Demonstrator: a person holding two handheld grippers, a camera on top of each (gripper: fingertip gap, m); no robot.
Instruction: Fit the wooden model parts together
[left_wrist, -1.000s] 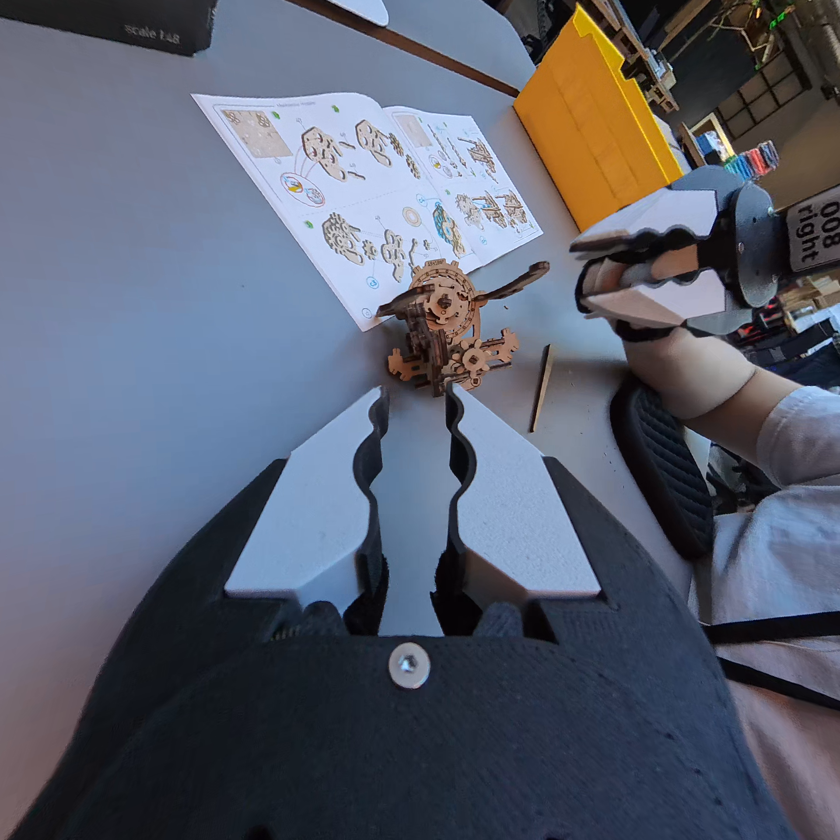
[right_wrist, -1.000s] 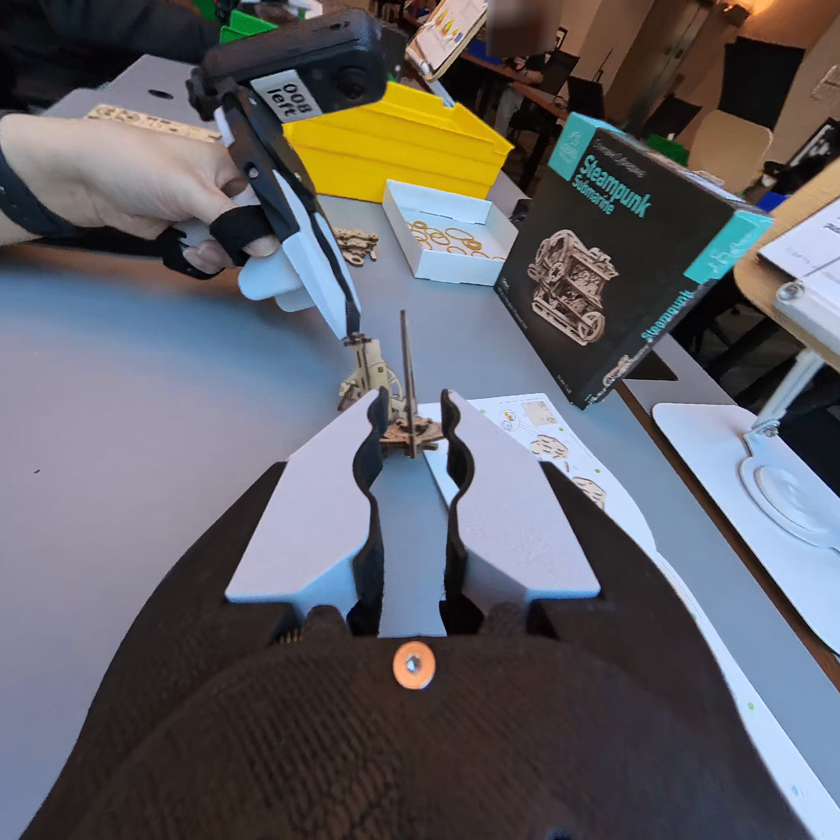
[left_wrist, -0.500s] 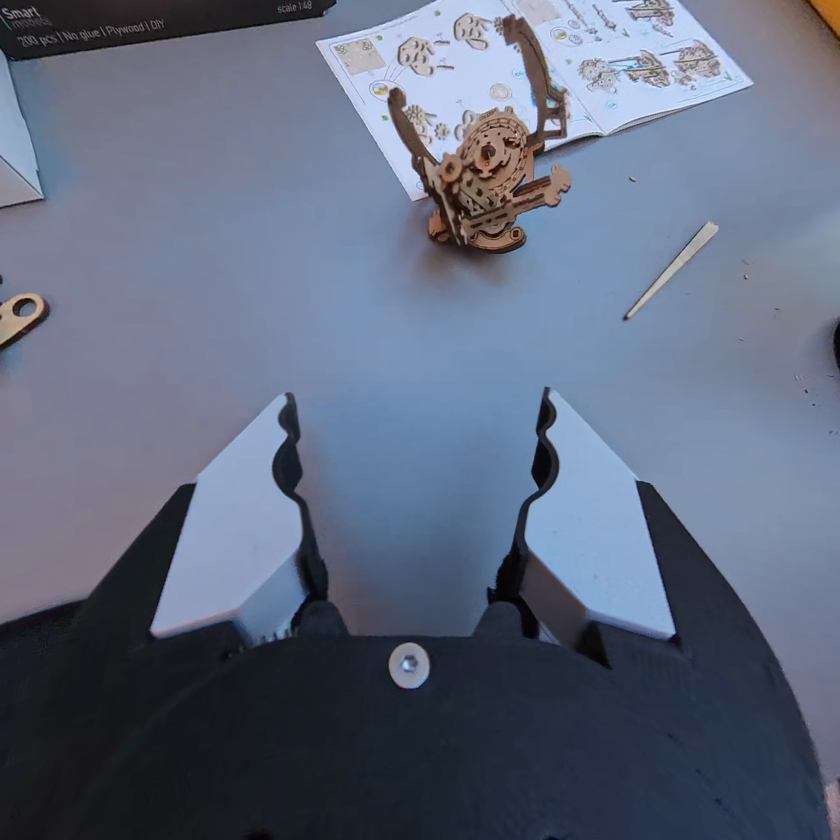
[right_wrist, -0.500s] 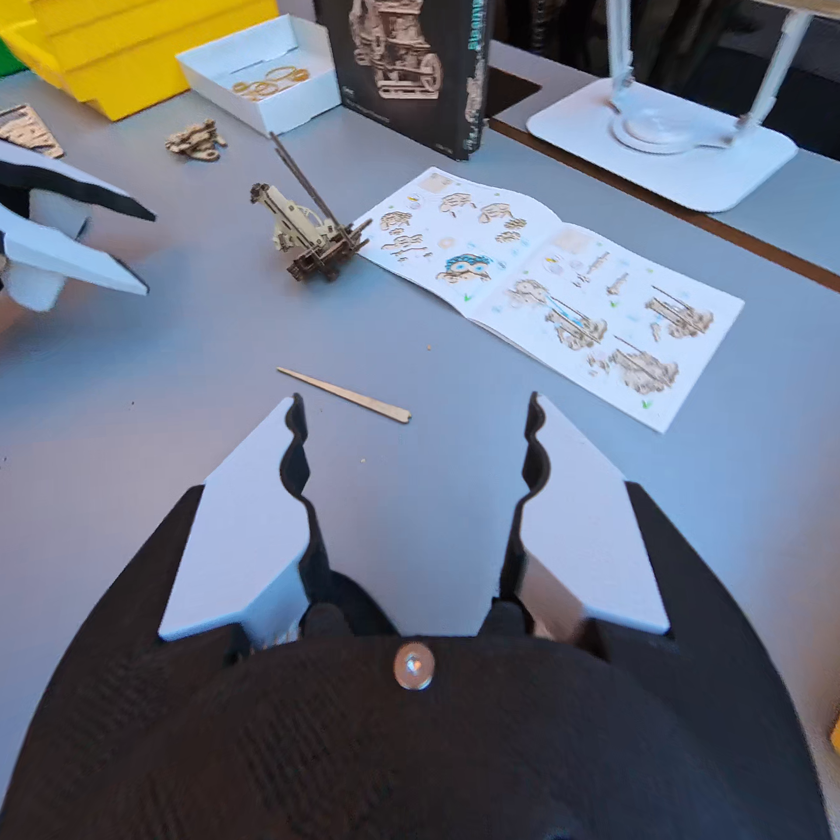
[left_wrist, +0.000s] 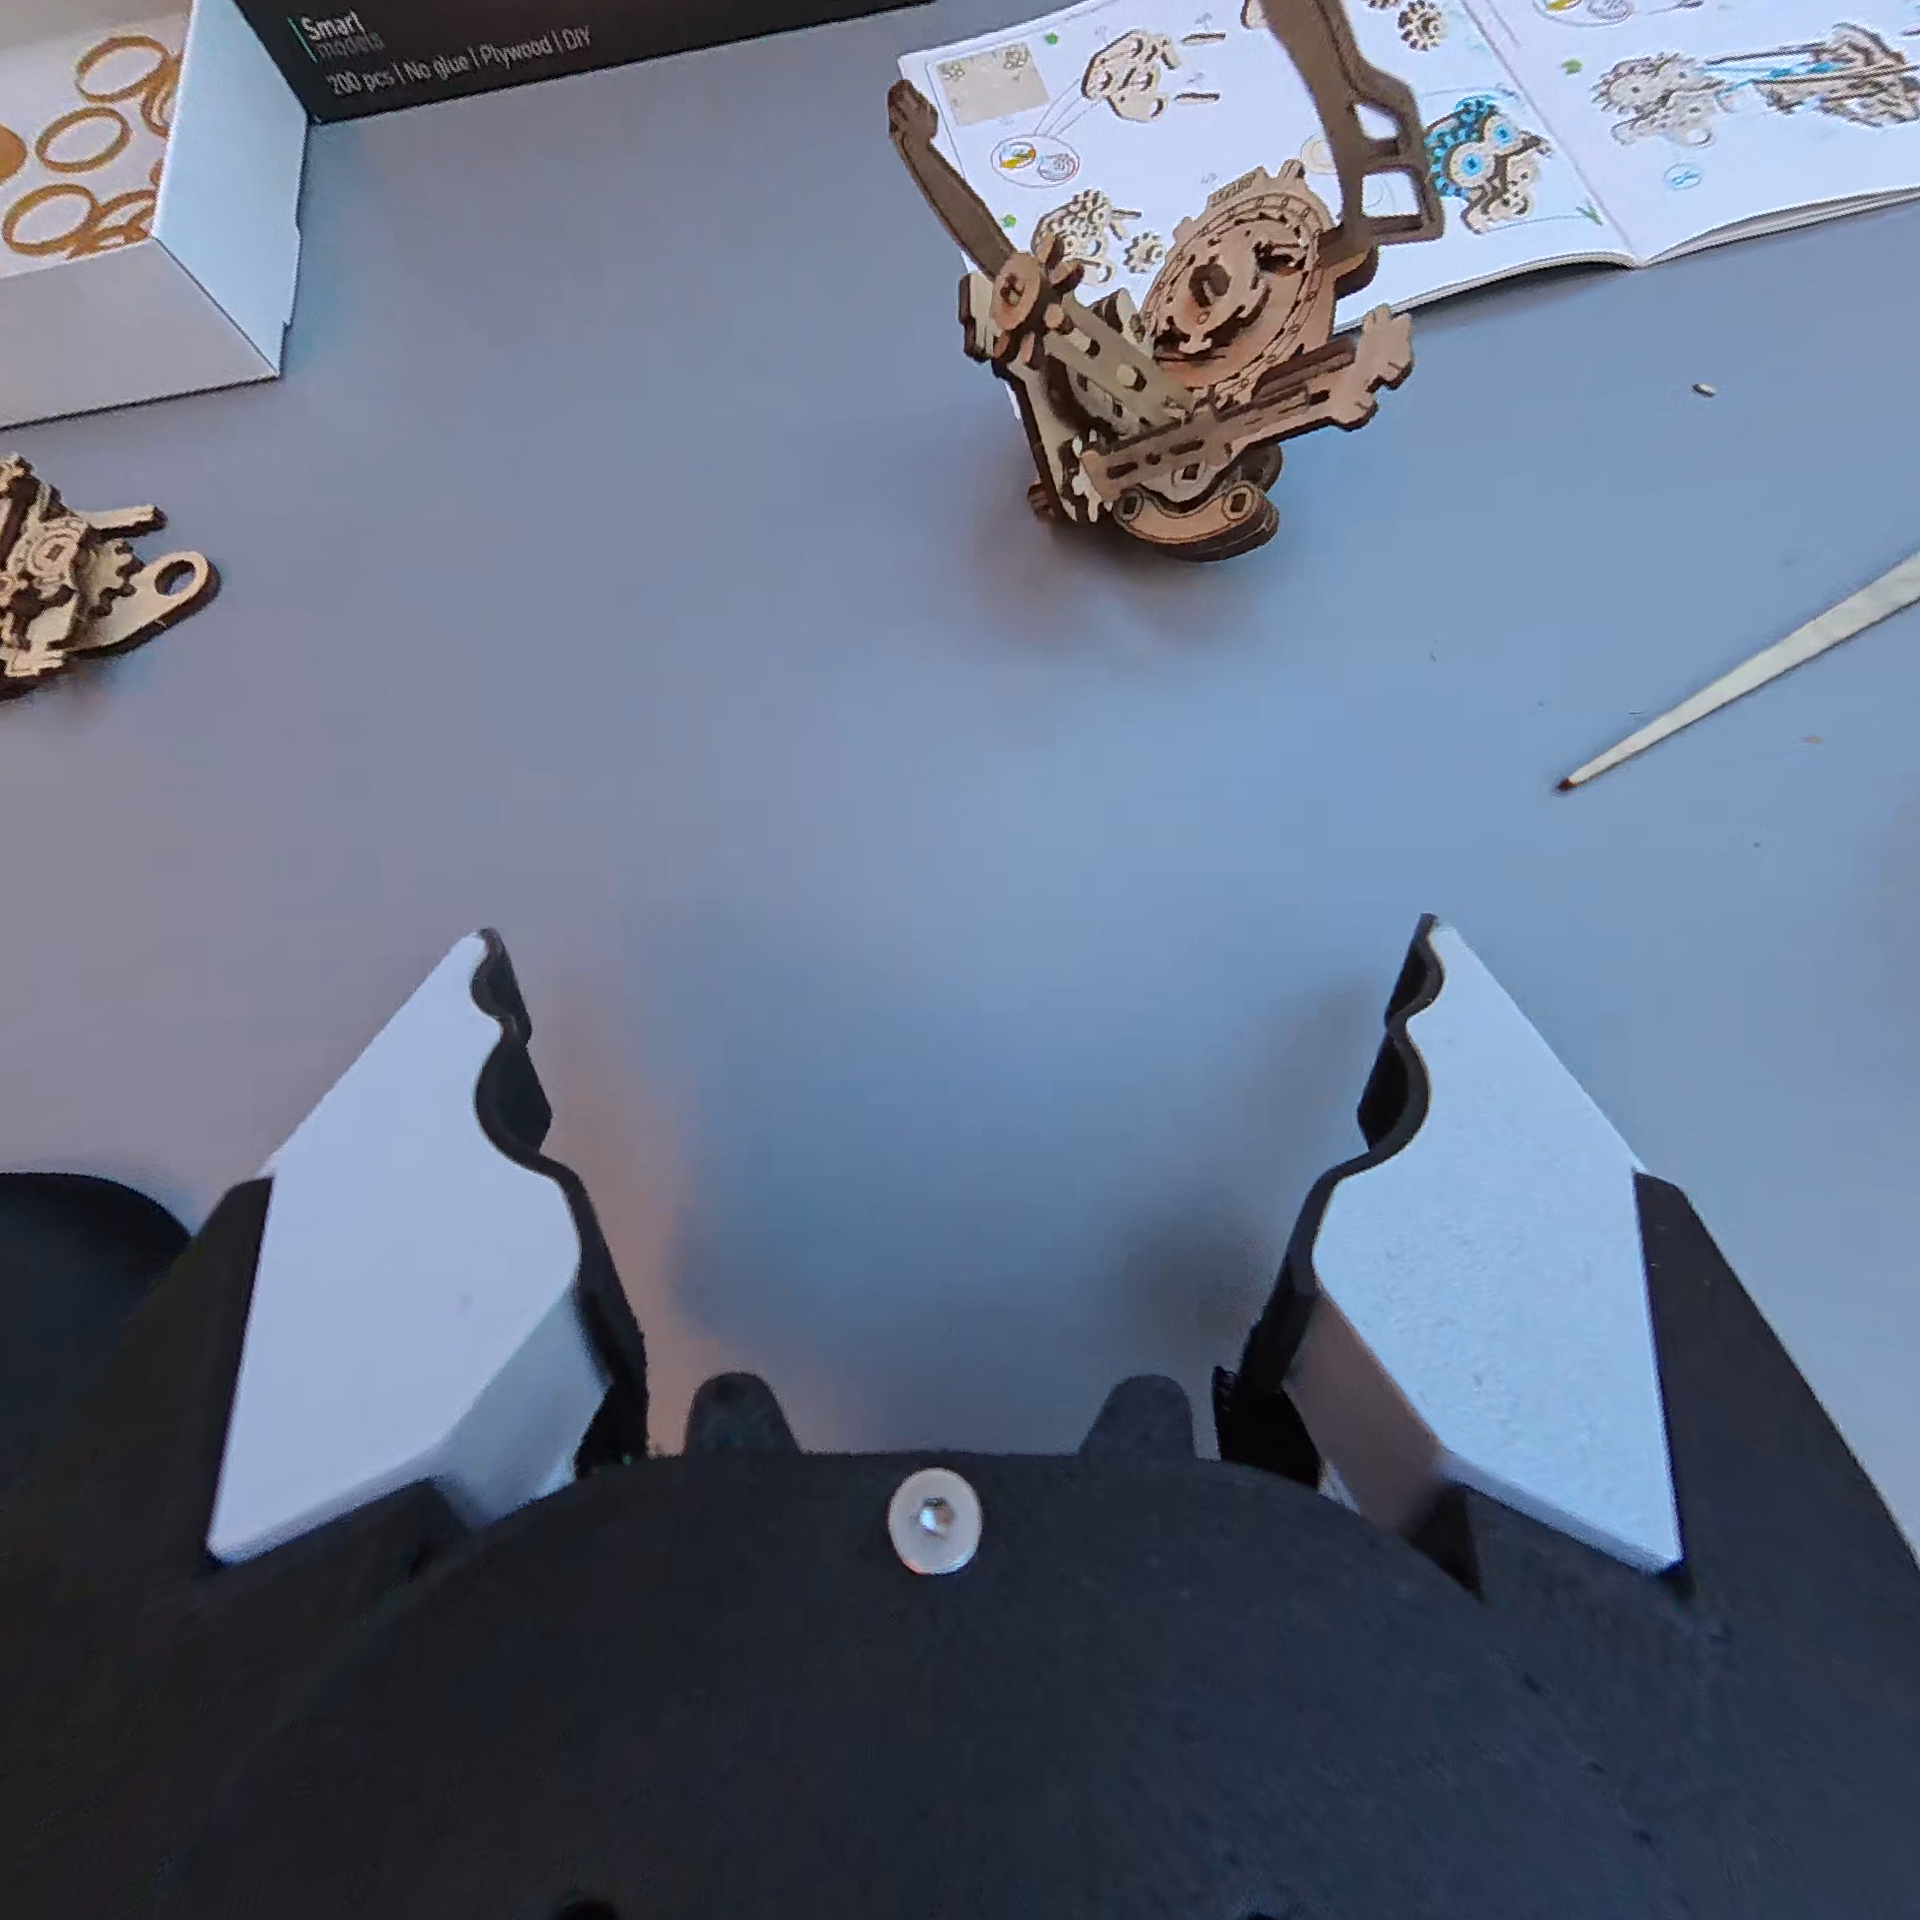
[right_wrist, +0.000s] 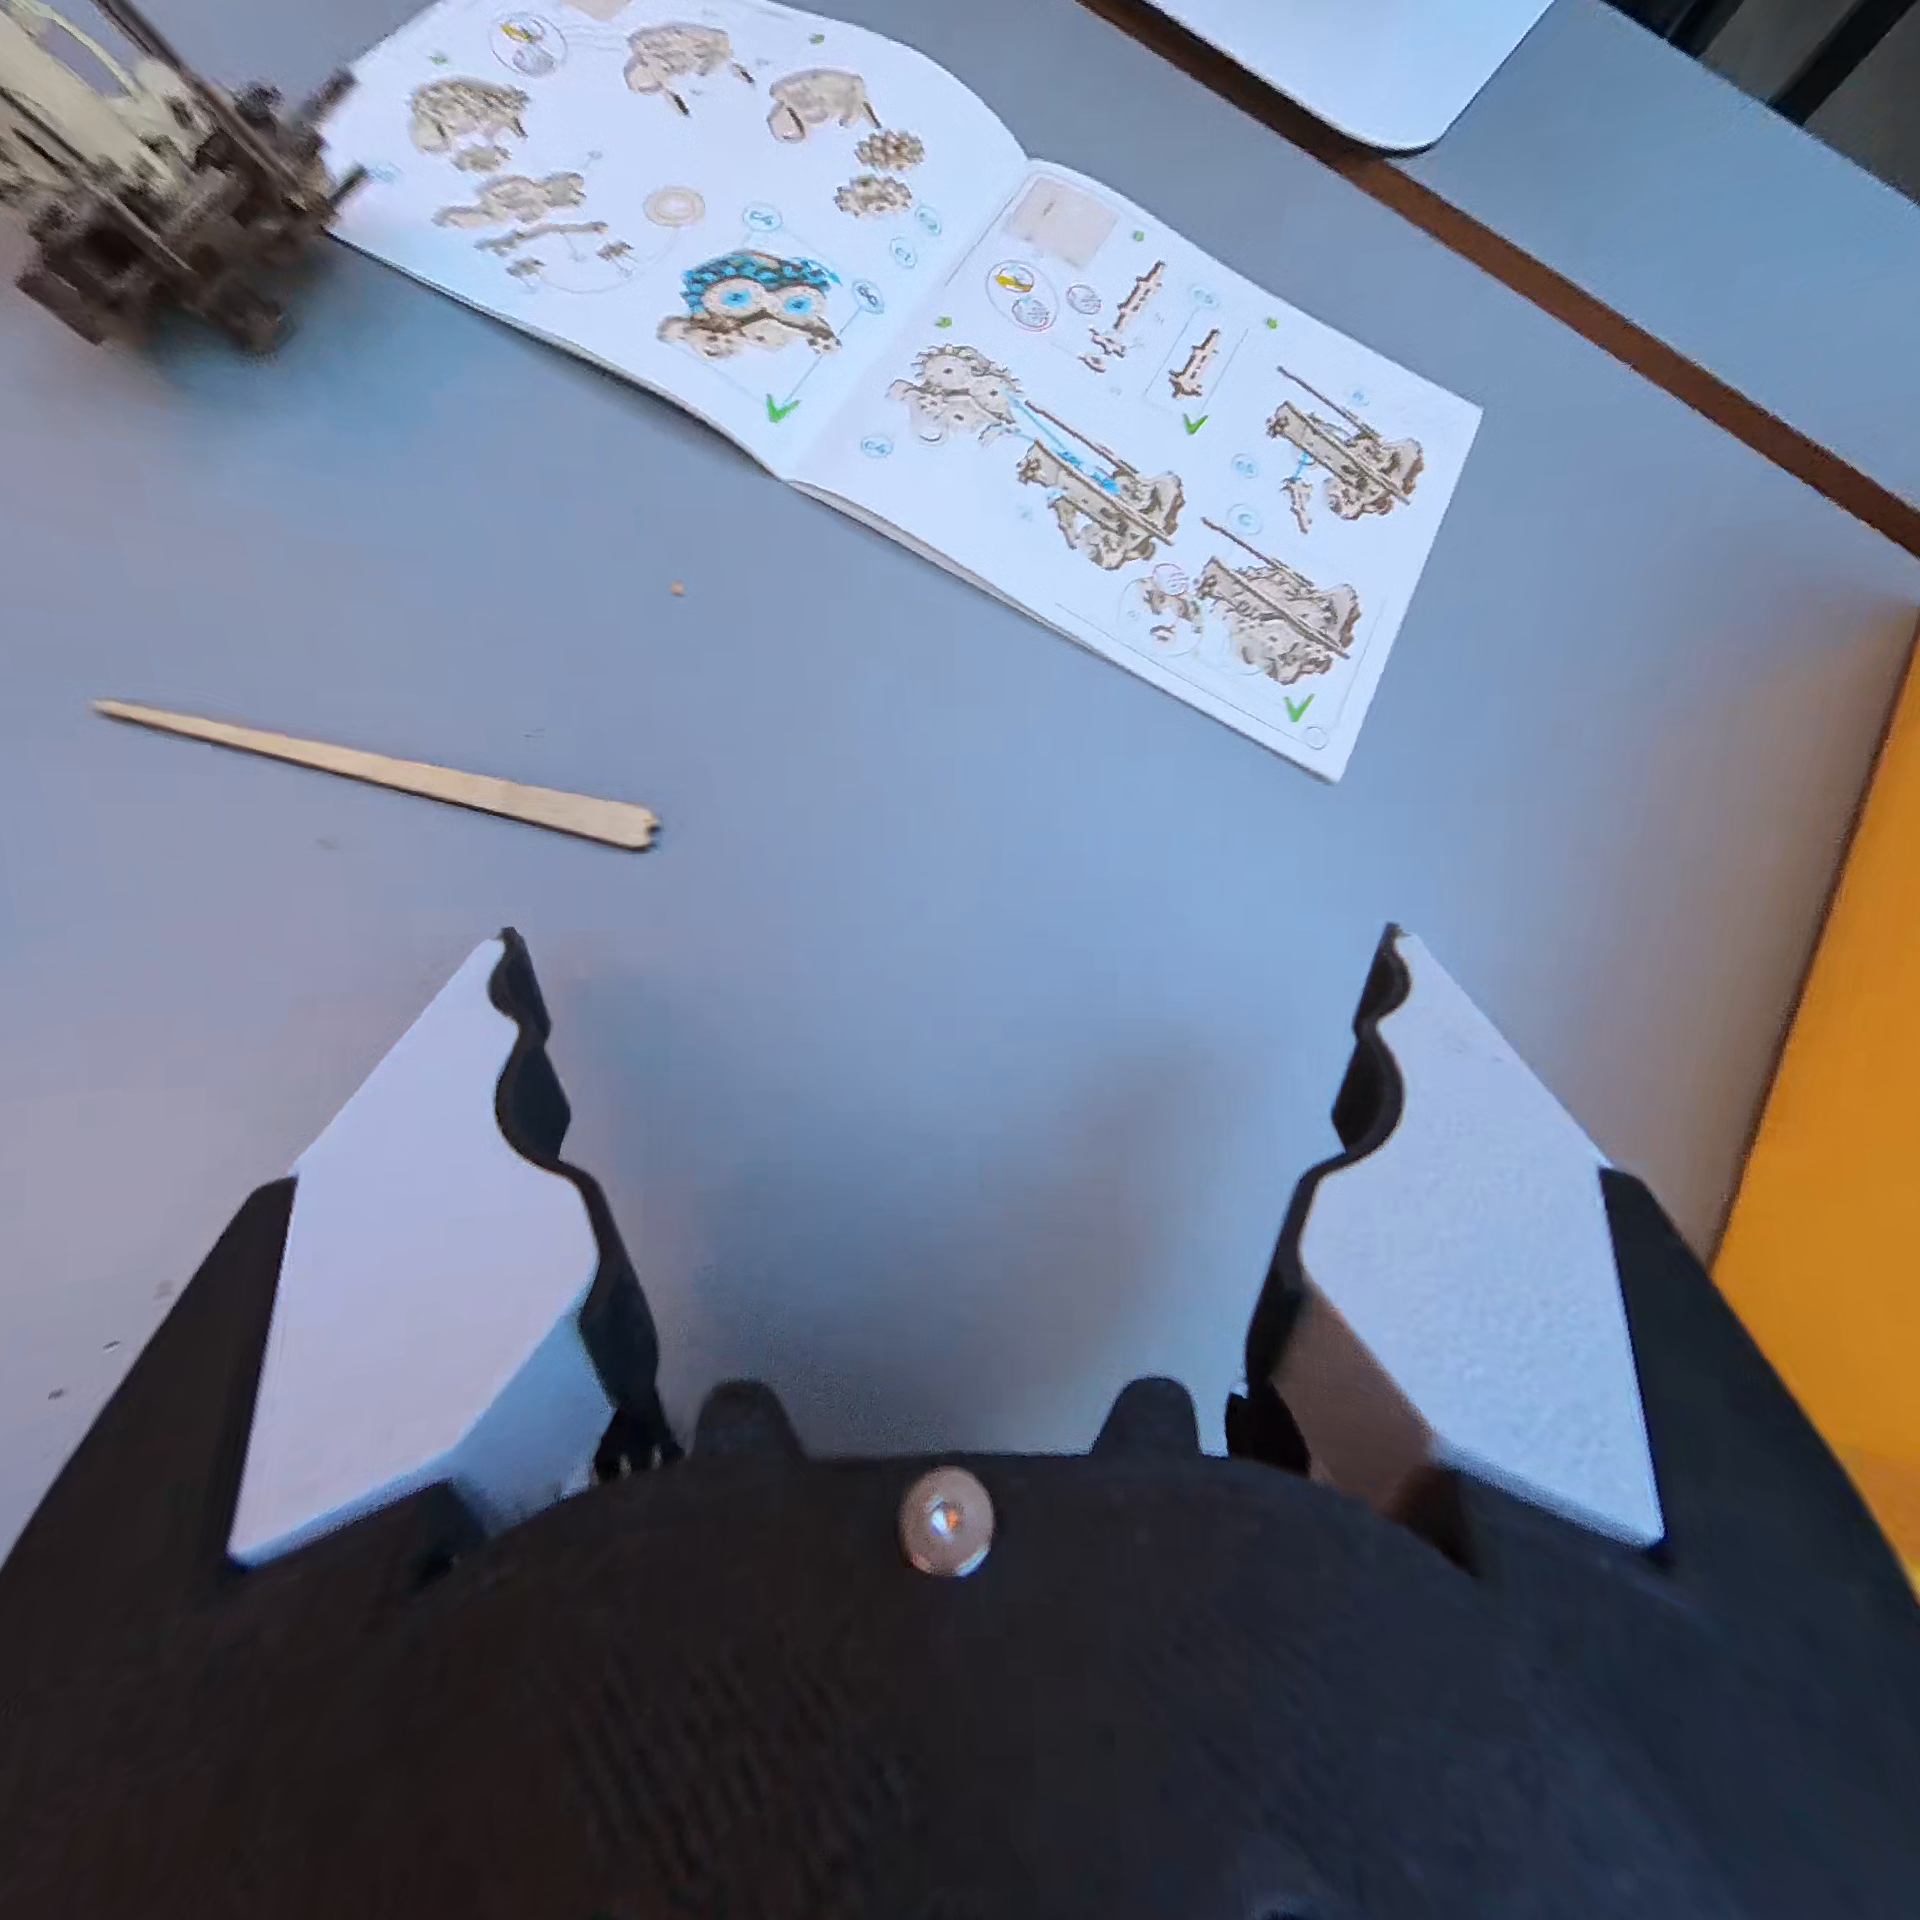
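Fingers (left_wrist: 488, 1049) (right_wrist: 1392, 1039) spread wide (both grippers), empty; wooden model (left_wrist: 1174, 353) beside printed booklet (right_wrist: 1039, 364).

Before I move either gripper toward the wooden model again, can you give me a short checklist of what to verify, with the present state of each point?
1. Left gripper jaws wide apart and empty: ok.
2. Right gripper jaws wide apart and empty: ok.
3. Wooden model standing on the grey table, nothing touching it: ok.
4. Path from left gripper to the model free of things: ok.
5. Thin wooden stick lying flat, apart from the model: ok.
6. Smaller wooden assembly complete and ready to join: cannot tell, it is cut off at the picture edge.
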